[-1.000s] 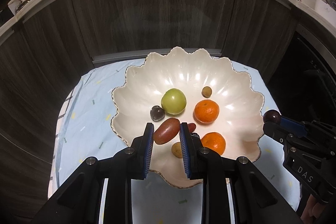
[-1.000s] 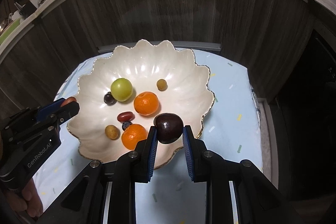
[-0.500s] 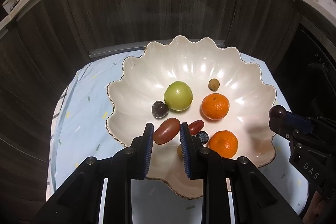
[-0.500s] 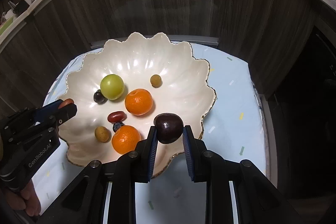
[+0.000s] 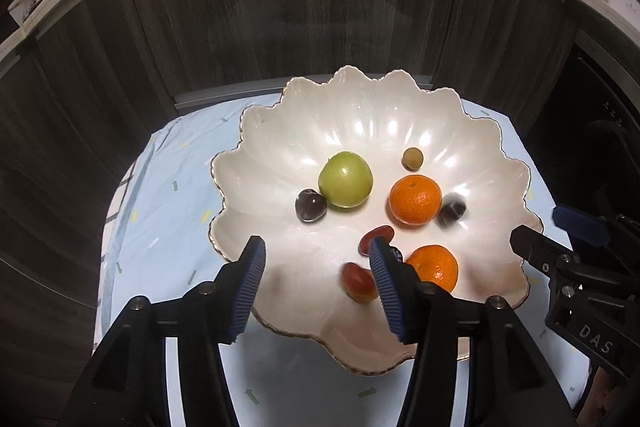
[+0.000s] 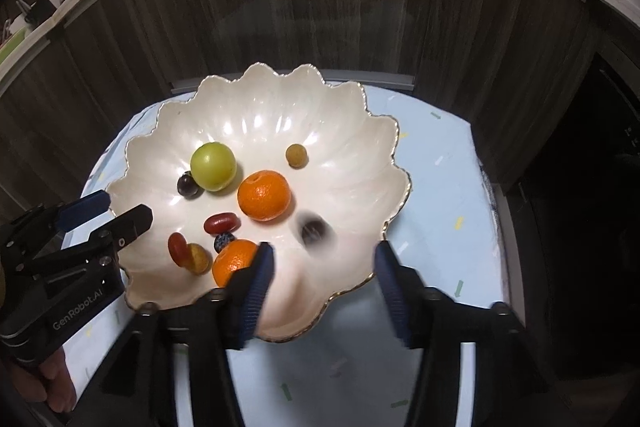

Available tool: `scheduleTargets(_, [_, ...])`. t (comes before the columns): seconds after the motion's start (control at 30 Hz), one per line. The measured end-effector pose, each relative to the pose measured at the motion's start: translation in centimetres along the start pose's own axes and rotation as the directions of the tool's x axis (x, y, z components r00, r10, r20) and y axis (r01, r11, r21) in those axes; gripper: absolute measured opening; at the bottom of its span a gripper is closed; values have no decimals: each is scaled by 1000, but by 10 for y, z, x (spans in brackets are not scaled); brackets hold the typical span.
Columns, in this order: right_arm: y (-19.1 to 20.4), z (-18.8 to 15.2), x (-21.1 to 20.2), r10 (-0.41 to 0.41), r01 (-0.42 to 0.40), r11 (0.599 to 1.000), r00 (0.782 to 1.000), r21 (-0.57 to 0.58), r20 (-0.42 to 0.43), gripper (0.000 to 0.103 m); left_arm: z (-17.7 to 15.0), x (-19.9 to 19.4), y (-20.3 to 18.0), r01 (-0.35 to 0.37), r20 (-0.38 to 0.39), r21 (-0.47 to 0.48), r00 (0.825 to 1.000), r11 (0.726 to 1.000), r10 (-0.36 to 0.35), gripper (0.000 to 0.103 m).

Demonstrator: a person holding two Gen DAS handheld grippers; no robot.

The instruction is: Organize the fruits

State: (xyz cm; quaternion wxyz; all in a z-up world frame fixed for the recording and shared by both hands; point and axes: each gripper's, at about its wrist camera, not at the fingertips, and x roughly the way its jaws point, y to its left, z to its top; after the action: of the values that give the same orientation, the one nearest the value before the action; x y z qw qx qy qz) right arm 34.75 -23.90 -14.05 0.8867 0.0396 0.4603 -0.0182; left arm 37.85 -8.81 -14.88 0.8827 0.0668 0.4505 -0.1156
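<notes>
Both my grippers are opening — left gripper drops the red fruit, right gripper the dark plum — nothing between either pair; both land in the bowl.

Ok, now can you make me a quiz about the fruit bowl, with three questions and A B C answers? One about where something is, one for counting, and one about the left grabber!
1. Where is the green fruit?
A. on the high shelf
B. in the bowl, right beside a dark grape
C. stacked on top of an orange

2. How many orange fruits lie in the bowl?
A. four
B. one
C. two

3. What is between the fingers of the left gripper?
A. nothing
B. the green fruit
C. a spoon

Answers:
1 B: the grape sits at its lower left, inside the bowl.
2 C: one is mid-bowl and one is nearer the camera.
3 A: its jaws are opening, and only bare bowl shows in the gap.
</notes>
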Motion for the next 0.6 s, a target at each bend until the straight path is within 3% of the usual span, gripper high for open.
scheduleTargets(0.3, [-3,0,-11,-29,29,1000,999,11,16,75,0,-15,1,-24,30,-1,999,1000,24,74])
scheduleTargets(0.6, [1,-2,-30,-36,35,999,998,20,42,78,-6,-38,3,-39,51,-8,998,999,39,85])
